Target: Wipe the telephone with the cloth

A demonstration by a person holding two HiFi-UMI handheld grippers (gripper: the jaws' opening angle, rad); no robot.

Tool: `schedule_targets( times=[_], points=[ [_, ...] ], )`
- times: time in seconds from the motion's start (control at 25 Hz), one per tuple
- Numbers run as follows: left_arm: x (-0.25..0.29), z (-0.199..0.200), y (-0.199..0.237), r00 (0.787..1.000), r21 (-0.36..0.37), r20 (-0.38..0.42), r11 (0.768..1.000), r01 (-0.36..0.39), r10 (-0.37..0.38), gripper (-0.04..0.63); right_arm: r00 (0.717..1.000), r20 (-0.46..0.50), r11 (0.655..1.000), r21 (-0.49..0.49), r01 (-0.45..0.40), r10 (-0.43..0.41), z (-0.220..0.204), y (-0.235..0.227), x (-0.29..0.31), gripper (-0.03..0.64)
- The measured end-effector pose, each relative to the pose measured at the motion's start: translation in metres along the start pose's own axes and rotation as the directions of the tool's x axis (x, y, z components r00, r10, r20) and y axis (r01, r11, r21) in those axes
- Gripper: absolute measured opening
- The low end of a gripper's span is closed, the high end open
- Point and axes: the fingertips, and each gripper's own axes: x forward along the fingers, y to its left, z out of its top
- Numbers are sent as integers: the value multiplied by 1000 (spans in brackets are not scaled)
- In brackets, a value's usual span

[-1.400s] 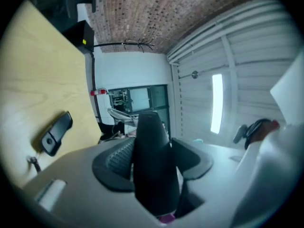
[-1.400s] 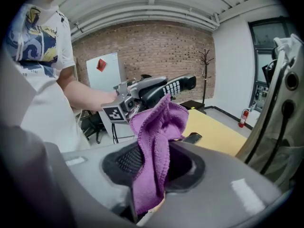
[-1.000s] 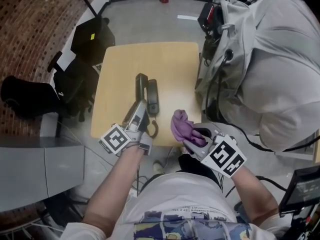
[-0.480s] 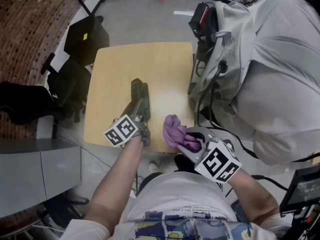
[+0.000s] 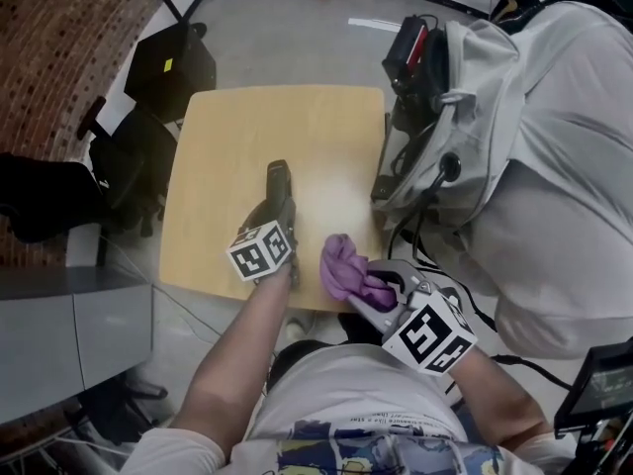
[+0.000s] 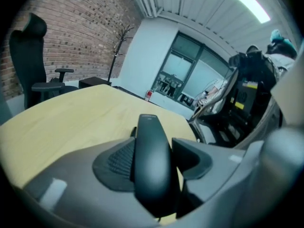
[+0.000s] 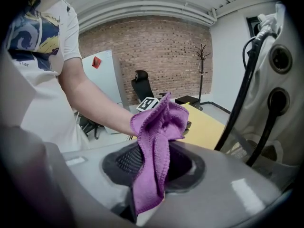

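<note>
The black telephone (image 5: 279, 188) lies on the light wooden table (image 5: 247, 127), near its front edge. My left gripper (image 5: 274, 220) reaches over that edge and is shut on the telephone's near end. In the left gripper view the phone's long dark body (image 6: 151, 141) stands between the two pads of the left gripper (image 6: 154, 161), filling the gap. My right gripper (image 5: 374, 287) hovers at the table's front right, shut on a bunched purple cloth (image 5: 342, 267). In the right gripper view the cloth (image 7: 159, 125) hangs out of the right gripper (image 7: 159, 167). Cloth and telephone are apart.
A person in a pale jacket (image 5: 534, 166) with cables and a black device (image 5: 409, 49) stands close to the table's right edge. A black office chair (image 5: 119, 166) and a black case (image 5: 178, 67) sit left of the table. A brick wall (image 5: 59, 47) runs along the left.
The left gripper has drawn in over the telephone's near end, and the separate handset seen beside it earlier no longer shows. The right gripper with the cloth has come slightly nearer the left one.
</note>
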Motion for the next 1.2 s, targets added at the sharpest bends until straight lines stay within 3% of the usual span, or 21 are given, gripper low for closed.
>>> schedule_targets(
  times=[0.24, 0.4, 0.64, 0.96, 1.2],
  points=[
    [1, -9, 5, 997, 124, -41, 990, -61, 66, 245, 1000, -8, 1000, 15, 6, -6, -7, 6, 0, 117],
    [2, -13, 7, 994, 138, -73, 987, -76, 87, 245, 1000, -10, 1000, 17, 0, 0, -1, 7, -2, 117],
    [15, -36, -33, 984, 187, -115, 976, -113, 136, 253, 999, 25, 999, 42, -23, 22, -24, -8, -36, 117],
    [19, -38, 0, 986, 219, -158, 976, -15, 51, 293, 1000, 10, 998, 61, 9, -10, -15, 1, 6, 117],
    [2, -30, 5, 992, 238, -129, 971, 16, 15, 314, 1000, 14, 998, 57, 27, -28, -15, 4, 22, 117]
  ],
)
